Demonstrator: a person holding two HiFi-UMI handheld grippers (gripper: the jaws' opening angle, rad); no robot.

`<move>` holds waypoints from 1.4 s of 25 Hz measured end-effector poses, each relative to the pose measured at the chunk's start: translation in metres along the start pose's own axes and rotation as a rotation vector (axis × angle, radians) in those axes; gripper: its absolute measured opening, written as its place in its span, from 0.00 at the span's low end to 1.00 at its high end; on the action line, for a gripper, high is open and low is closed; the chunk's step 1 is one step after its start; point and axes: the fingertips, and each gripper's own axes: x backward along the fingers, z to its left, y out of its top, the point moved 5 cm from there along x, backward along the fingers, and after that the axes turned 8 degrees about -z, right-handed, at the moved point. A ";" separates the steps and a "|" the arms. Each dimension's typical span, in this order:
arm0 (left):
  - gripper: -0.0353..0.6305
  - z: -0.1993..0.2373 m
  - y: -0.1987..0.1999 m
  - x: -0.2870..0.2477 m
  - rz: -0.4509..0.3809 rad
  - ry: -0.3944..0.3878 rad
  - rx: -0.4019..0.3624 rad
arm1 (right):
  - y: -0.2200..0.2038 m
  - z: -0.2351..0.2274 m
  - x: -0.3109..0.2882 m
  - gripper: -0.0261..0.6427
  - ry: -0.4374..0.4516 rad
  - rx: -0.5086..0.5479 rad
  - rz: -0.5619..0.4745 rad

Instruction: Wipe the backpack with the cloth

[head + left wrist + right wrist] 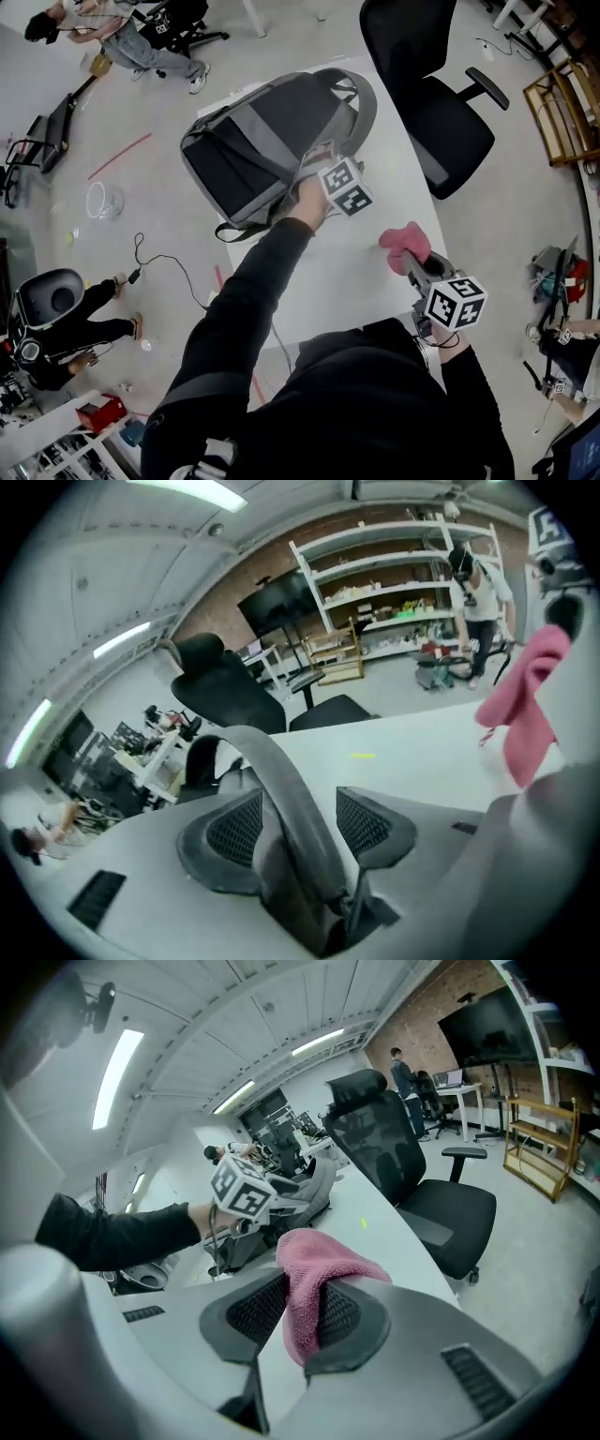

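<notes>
my left gripper [300,825] with jaws apart round a grey strap [281,780], right gripper [302,1314] jaws clamped on the pink cloth [314,1260], backpack [253,141] lying on the surface [356,272]

Grey-black backpack [267,141] flat on table [356,277], far end — pink cloth [403,240] bunched, clamped in right gripper [412,260].

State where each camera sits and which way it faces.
Head view: on the head, facing down at the backpack on the table; both arms show.
Left gripper view: on the left gripper, facing the backpack's strap; no body.
Right gripper view: on the right gripper, facing its cloth; left sleeve shows.
Shared: both gripper views show the cloth.
</notes>
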 end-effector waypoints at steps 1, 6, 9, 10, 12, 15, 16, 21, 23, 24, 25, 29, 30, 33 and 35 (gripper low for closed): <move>0.42 0.007 0.005 -0.011 0.029 0.053 -0.031 | -0.004 -0.003 0.004 0.15 0.000 -0.008 0.002; 0.42 0.029 0.021 -0.061 0.182 0.046 0.061 | -0.024 -0.026 0.022 0.15 -0.013 -0.053 0.019; 0.12 0.022 0.032 -0.064 0.122 -0.078 0.192 | -0.025 -0.043 0.033 0.15 -0.006 -0.066 0.016; 0.12 0.019 0.039 -0.054 0.079 -0.131 0.233 | -0.023 -0.048 0.036 0.15 0.000 -0.066 0.011; 0.12 0.018 0.045 -0.022 0.023 -0.227 0.312 | -0.018 -0.059 0.039 0.15 0.014 -0.068 0.001; 0.12 0.037 0.039 0.039 -0.028 -0.317 0.397 | -0.011 -0.067 0.036 0.15 0.037 -0.070 -0.007; 0.12 0.049 0.032 0.060 -0.028 -0.331 0.418 | -0.008 -0.068 0.033 0.15 0.048 -0.070 -0.009; 0.08 0.118 -0.019 0.145 0.123 -0.388 0.406 | 0.002 -0.065 0.007 0.15 0.102 -0.045 -0.003; 0.08 0.147 -0.045 0.157 0.195 -0.311 0.407 | 0.008 -0.054 -0.010 0.15 0.115 -0.023 0.001; 0.08 0.152 -0.054 0.158 0.202 -0.286 0.421 | 0.011 -0.046 -0.020 0.15 0.117 -0.015 0.000; 0.08 0.146 -0.058 0.158 0.188 -0.290 0.426 | 0.015 -0.037 -0.029 0.15 0.117 -0.010 -0.002; 0.09 0.056 -0.042 0.158 -0.005 -0.364 0.388 | 0.022 -0.002 -0.055 0.15 0.121 -0.007 -0.004; 0.09 0.033 -0.039 0.157 -0.048 -0.363 0.403 | 0.023 0.003 -0.059 0.15 0.123 -0.002 0.000; 0.22 -0.020 -0.051 0.147 -0.099 -0.287 0.499 | 0.021 0.006 -0.065 0.15 0.115 0.009 0.020; 0.25 -0.047 -0.072 0.136 -0.102 -0.199 0.605 | 0.014 0.007 -0.069 0.15 0.106 0.004 0.040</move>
